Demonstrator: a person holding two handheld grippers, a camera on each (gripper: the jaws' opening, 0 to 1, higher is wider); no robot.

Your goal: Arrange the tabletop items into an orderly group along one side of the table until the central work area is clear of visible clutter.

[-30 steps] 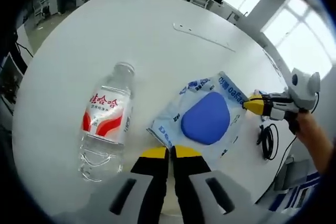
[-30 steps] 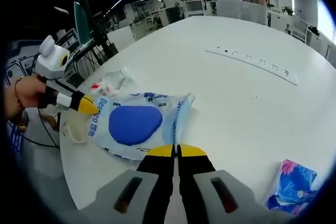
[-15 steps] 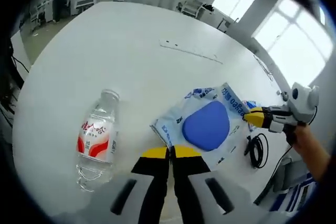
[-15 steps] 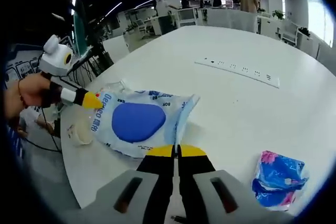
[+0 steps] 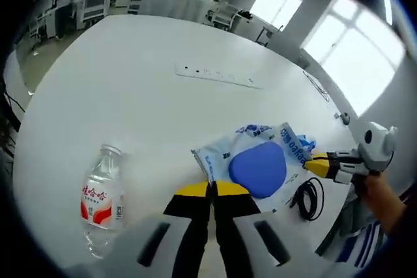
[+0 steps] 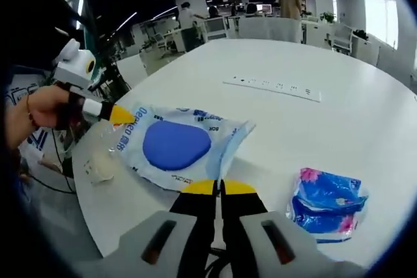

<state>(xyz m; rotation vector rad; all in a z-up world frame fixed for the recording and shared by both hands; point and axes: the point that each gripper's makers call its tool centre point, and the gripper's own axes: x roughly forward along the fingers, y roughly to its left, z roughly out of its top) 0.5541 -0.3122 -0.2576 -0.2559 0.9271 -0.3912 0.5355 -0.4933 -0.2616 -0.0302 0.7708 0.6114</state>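
Open-plan office behind, and a big round white counter (image 5: 130, 76) under my claws. Left gripper view first: my left claw (image 5: 210, 190) is pinched together on the near corner of the blue-printed packet (image 5: 257, 164), which lies close to the counter's near edge. The water bottle (image 5: 99, 196) lies on its side toward the left edge, a black cable (image 5: 307, 198) coils at the right edge, and the power strip (image 5: 215, 75) sits mid-counter. My right claw (image 5: 311, 164) comes in level from the right, tips at the packet's far edge.

Right gripper view now: my right claw (image 6: 219, 188) is closed on the packet's edge, as far as I can tell. The left claw (image 6: 120, 115) grips the opposite corner, hand (image 6: 36, 109) level. A blue-and-pink pouch (image 6: 326, 203) waits at right. Grouping is barely begun, I'd say; items remain scattered.
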